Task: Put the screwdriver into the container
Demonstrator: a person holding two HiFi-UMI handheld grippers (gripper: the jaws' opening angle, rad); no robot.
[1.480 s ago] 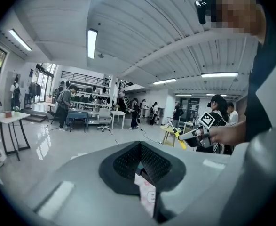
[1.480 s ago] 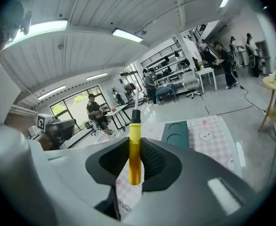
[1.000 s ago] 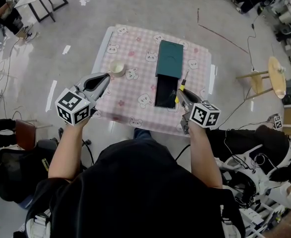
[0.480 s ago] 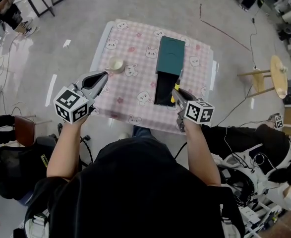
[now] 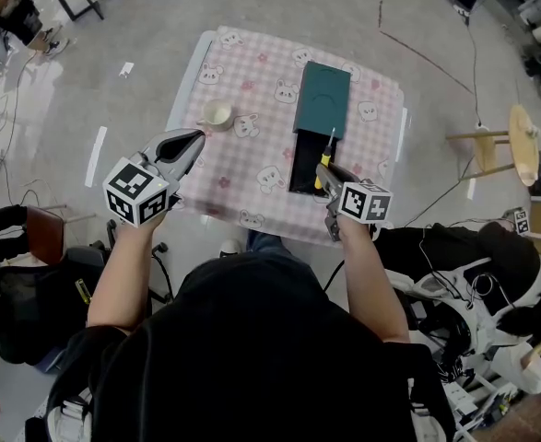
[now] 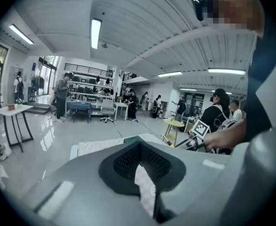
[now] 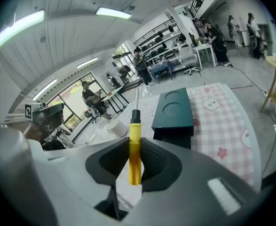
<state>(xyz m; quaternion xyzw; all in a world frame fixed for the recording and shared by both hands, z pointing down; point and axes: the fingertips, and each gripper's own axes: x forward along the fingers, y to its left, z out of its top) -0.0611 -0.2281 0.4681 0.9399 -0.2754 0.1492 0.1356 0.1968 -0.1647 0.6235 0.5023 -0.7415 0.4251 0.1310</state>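
Right gripper (image 7: pixel 134 164) jaws clamped on screwdriver (image 7: pixel 135 147) handle, shaft pointing ahead. Container (image 7: pixel 173 108) ahead, slightly right. Left gripper (image 6: pixel 142 173) closed, empty. Risk: handle could pivot in the grip, tip missing the opening.

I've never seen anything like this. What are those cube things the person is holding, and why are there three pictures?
There is no robot here. A person holds a two-jaw tool in each hand, and the patterned cubes are part of those tools. One picture comes from a camera on the person's head, looking down. The other two come from cameras riding on each gripper, looking along its jaws. On the table, under a pink checked cloth, stand a cup and a dark green container with its near end open. The right gripper is shut on a yellow-handled screwdriver, which appears over that open end. The left gripper is shut and empty, near the table's left edge.
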